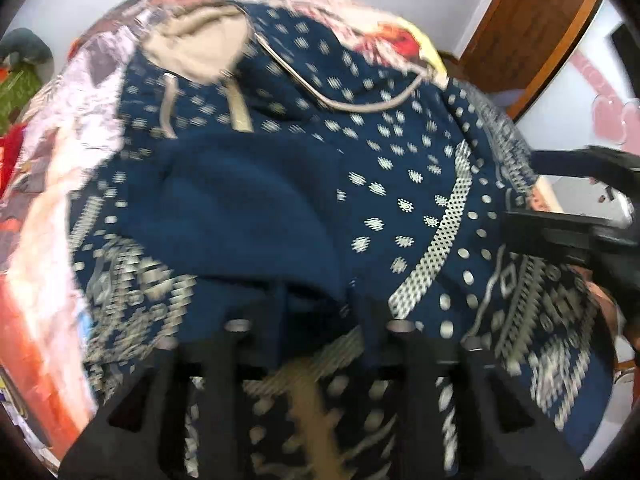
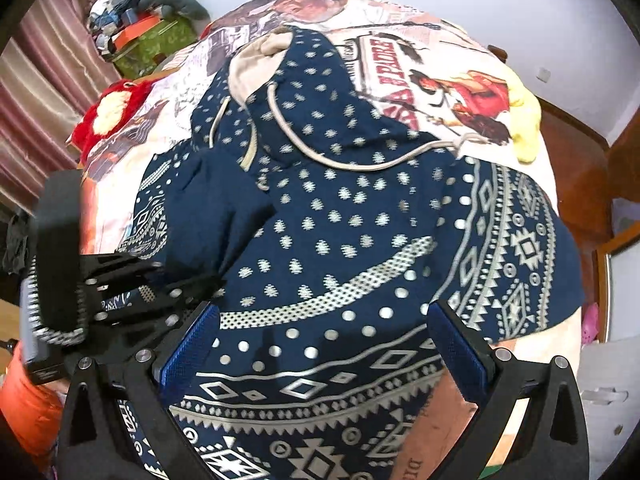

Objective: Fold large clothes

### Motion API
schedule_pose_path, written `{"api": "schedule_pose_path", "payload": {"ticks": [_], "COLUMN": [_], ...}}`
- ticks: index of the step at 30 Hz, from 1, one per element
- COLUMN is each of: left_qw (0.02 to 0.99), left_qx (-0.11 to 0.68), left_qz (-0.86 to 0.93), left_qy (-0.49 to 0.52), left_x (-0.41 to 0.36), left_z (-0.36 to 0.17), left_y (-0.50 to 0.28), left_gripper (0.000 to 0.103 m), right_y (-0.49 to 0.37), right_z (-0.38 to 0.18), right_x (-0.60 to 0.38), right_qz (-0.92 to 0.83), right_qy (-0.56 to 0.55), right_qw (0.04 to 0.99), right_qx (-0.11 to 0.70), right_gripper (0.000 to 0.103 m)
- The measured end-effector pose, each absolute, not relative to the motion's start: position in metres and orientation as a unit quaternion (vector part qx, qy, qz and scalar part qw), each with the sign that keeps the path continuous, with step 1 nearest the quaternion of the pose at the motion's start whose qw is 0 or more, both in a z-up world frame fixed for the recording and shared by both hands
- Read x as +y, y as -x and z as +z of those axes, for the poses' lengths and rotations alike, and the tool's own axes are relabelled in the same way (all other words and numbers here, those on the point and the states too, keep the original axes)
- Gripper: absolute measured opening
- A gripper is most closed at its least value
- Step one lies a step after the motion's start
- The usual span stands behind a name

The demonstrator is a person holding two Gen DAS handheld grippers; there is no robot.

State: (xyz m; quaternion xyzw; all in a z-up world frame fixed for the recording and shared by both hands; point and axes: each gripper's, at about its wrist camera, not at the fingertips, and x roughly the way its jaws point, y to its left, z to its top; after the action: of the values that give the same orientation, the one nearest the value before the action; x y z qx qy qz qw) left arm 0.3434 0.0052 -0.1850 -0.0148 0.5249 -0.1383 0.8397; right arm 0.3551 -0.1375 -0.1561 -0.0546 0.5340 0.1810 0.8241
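One navy patterned hoodie (image 2: 340,216) lies spread on a printed bedspread (image 2: 420,60). Two tongs present. Only the right view shows a red plush toy (image 2: 108,112). Right tongs (image 2: 320,356) wide apart over the hem. Left tongs (image 1: 316,320) clamped on a hoodie fold.

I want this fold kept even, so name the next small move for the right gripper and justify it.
Probably lower the right gripper and close it on the hem of the hoodie. It hangs open just above the patterned hem and holds nothing, while the left gripper already seems to pinch a folded-over part whose plain inner side shows.
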Motion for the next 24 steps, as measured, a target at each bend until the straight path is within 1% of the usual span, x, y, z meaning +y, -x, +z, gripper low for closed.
{"api": "schedule_pose_path", "payload": {"ticks": [1,2,5,8,12,17,18,21,23,24], "left_qw": [0.847,0.858,0.879,0.889,0.869,0.845,0.840,0.840,0.850,0.851], "left_qx": [0.513,0.498,0.469,0.458,0.490,0.528,0.534,0.534,0.520,0.519], "left_qz": [-0.135,-0.126,-0.084,-0.017,0.054,0.071,0.072,0.073,0.067,0.066], "left_qy": [0.019,0.025,0.028,0.018,0.031,0.052,0.056,0.062,0.058,0.052], "left_x": [0.015,0.031,0.076,0.122,0.175,0.205,0.209,0.210,0.204,0.202], "left_z": [-0.178,-0.170,-0.153,-0.154,-0.186,-0.233,-0.241,-0.256,-0.257,-0.260], "left_y": [-0.337,-0.327,-0.312,-0.300,-0.297,-0.288,-0.288,-0.289,-0.289,-0.290], "left_gripper": [0.054,0.059,0.065,0.067,0.067,0.067,0.067,0.067,0.070,0.072], "right_y": [-0.356,-0.357,-0.361,-0.366,-0.372,-0.375,-0.375,-0.378,-0.386,-0.390], "right_z": [-0.157,-0.158,-0.160,-0.163,-0.172,-0.194,-0.199,-0.216,-0.228,-0.233], "right_x": [-0.133,-0.126,-0.104,-0.071,-0.018,0.053,0.064,0.097,0.113,0.119], "right_qz": [0.184,0.188,0.201,0.218,0.242,0.264,0.268,0.268,0.261,0.257], "right_qy": [0.057,0.062,0.070,0.090,0.138,0.218,0.232,0.282,0.301,0.303], "right_qw": [0.824,0.823,0.820,0.815,0.807,0.793,0.791,0.789,0.786,0.785], "right_qx": [0.533,0.532,0.531,0.529,0.521,0.504,0.498,0.475,0.472,0.475], "right_gripper": [0.103,0.103,0.103,0.103,0.103,0.102,0.101,0.092,0.081,0.079]}}
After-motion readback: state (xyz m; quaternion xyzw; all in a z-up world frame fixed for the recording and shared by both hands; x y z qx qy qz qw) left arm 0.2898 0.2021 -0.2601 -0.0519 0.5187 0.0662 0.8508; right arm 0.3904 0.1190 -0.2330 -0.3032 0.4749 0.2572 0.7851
